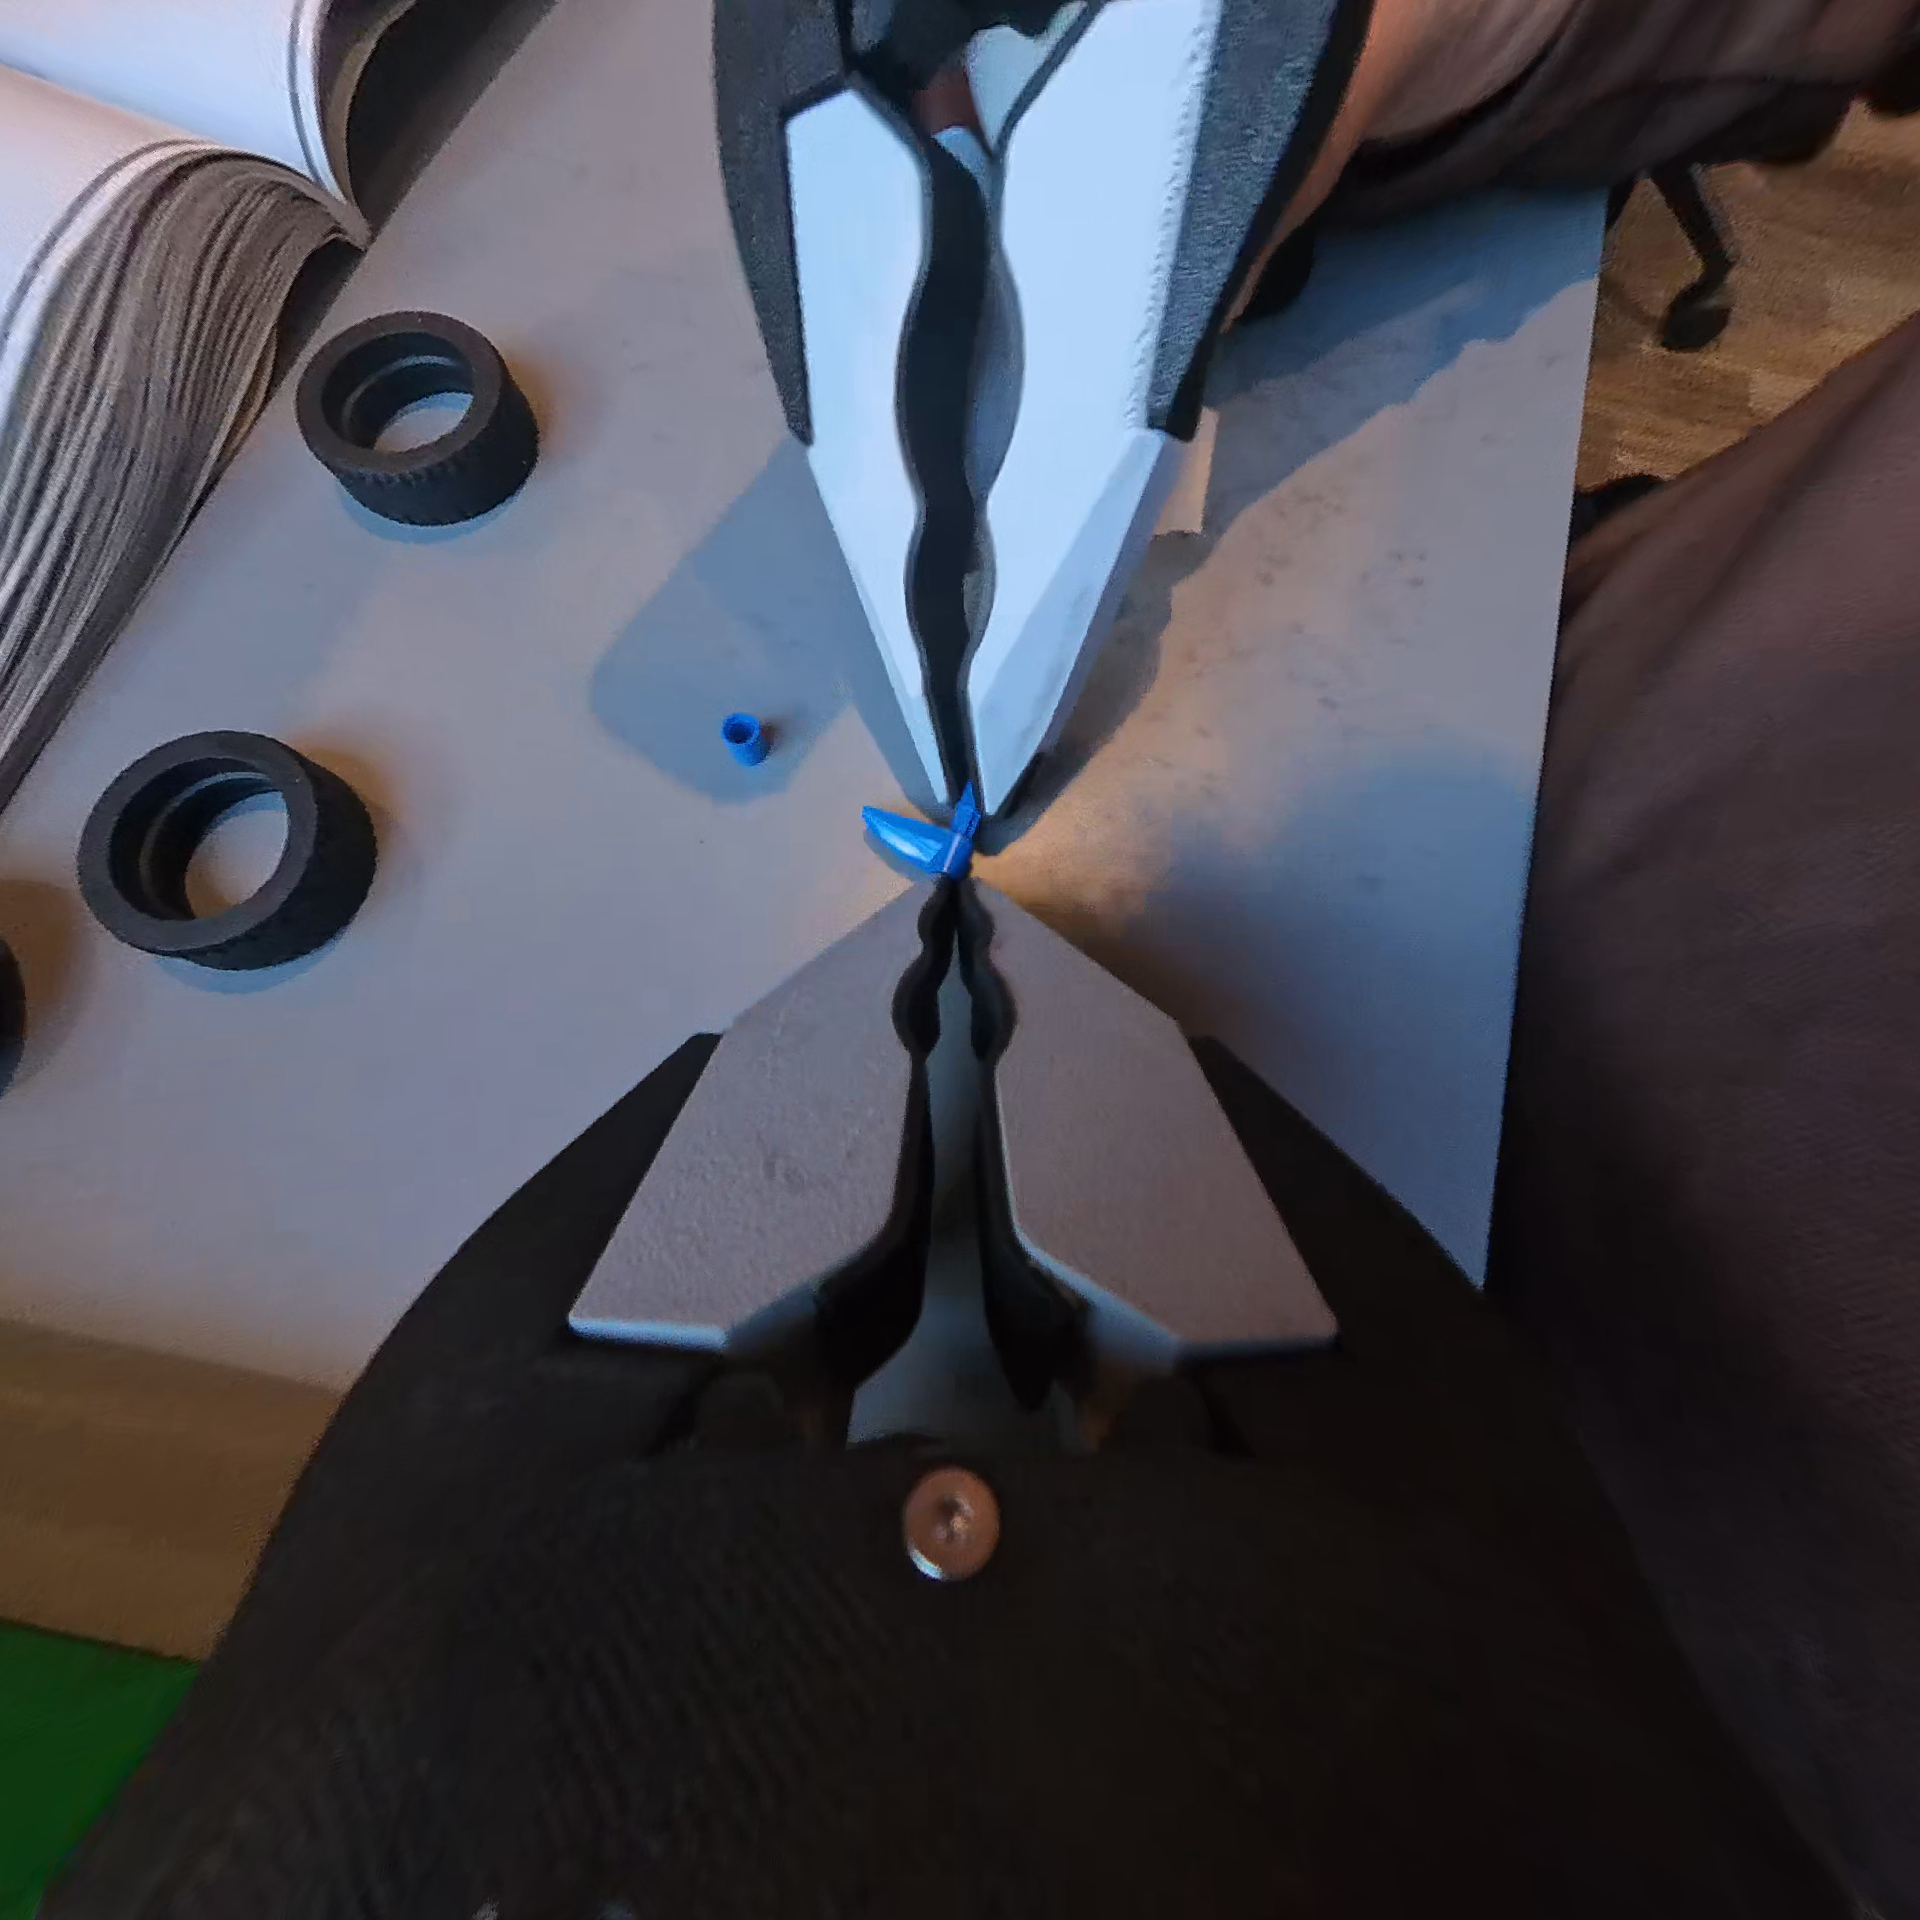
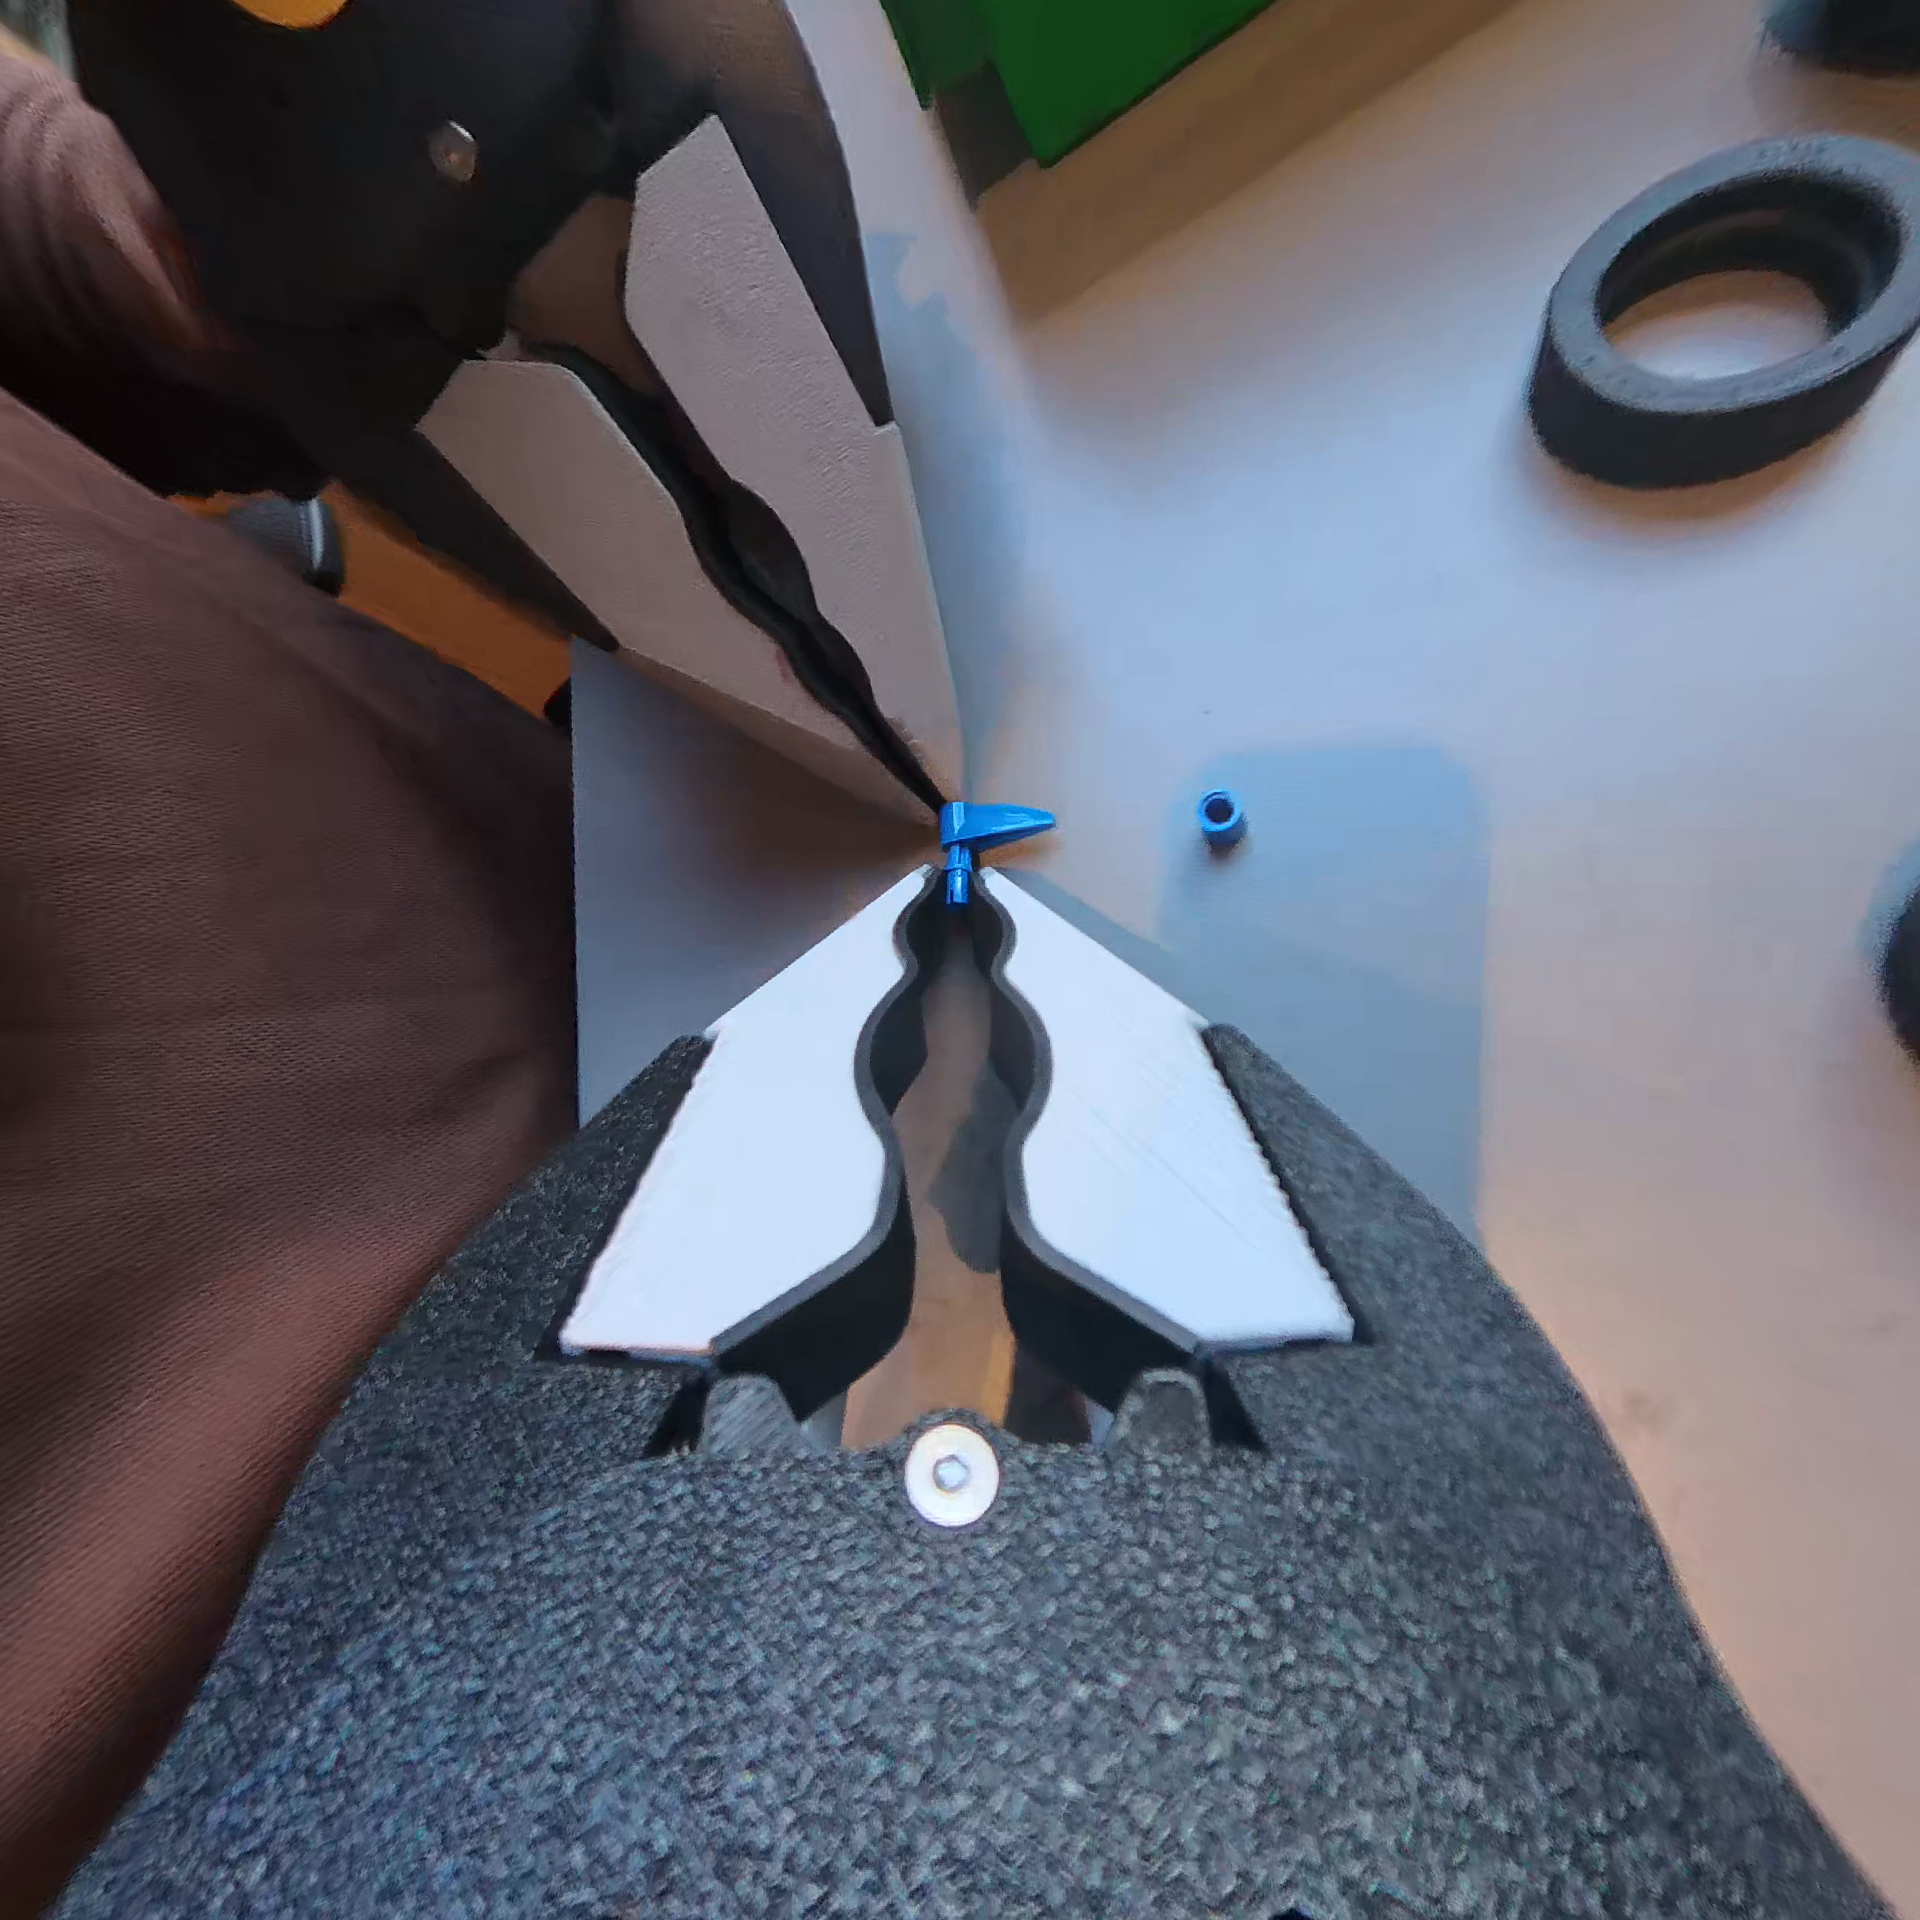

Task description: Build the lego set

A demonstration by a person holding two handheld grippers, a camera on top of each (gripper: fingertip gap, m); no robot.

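Note:
My left gripper is shut on a small blue pointed lego piece, held a little above the grey table. My right gripper is shut on a tiny blue pin. The two grippers meet tip to tip, and the pin touches the underside of the pointed piece. In the left wrist view the right gripper comes in from the top. In the right wrist view the left gripper comes in from the upper left. A loose blue round piece lies on the table beside them.
Two black tyres lie at the table's left, one of them large in the right wrist view. An open instruction booklet lies beyond them. A green object stands at the table's end. A person's brown clothing borders the table edge. My left and right fingertips are right by each other.

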